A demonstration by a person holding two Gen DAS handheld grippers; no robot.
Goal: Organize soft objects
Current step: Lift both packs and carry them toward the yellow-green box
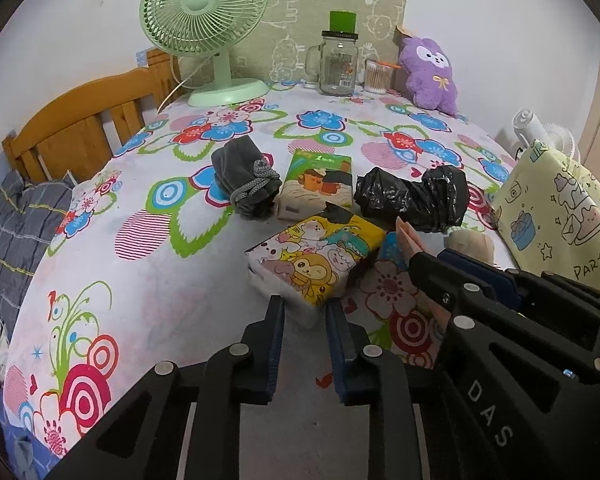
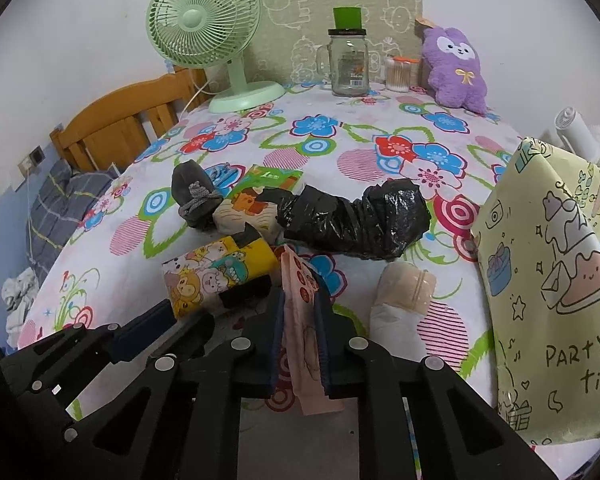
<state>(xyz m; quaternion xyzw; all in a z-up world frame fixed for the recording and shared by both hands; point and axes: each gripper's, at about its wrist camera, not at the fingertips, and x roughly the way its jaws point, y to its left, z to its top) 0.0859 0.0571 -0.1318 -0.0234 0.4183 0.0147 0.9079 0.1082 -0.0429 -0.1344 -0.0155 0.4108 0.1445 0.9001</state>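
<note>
On the flowered cloth [image 1: 148,264] lies a cartoon-print tissue pack [image 1: 316,264]. My left gripper [image 1: 304,304] is shut on its near end. Just to the right, my right gripper [image 2: 300,300] is shut on a thin pink packet [image 2: 302,332] that stands upright between the pads and hangs out below them. Behind these lie a grey drawstring pouch [image 1: 246,178], a green-and-brown tissue pack [image 1: 316,184], a crumpled black plastic bag [image 2: 356,220] and a beige soft roll [image 2: 400,296]. A yellow gift bag [image 2: 548,292] stands at the right.
At the back stand a green desk fan [image 1: 204,28], a glass jar [image 1: 338,66], a cup of cotton swabs [image 1: 378,76] and a purple plush toy [image 1: 430,72]. A wooden headboard [image 1: 80,120] is at the left, a white fan [image 1: 540,128] behind the gift bag.
</note>
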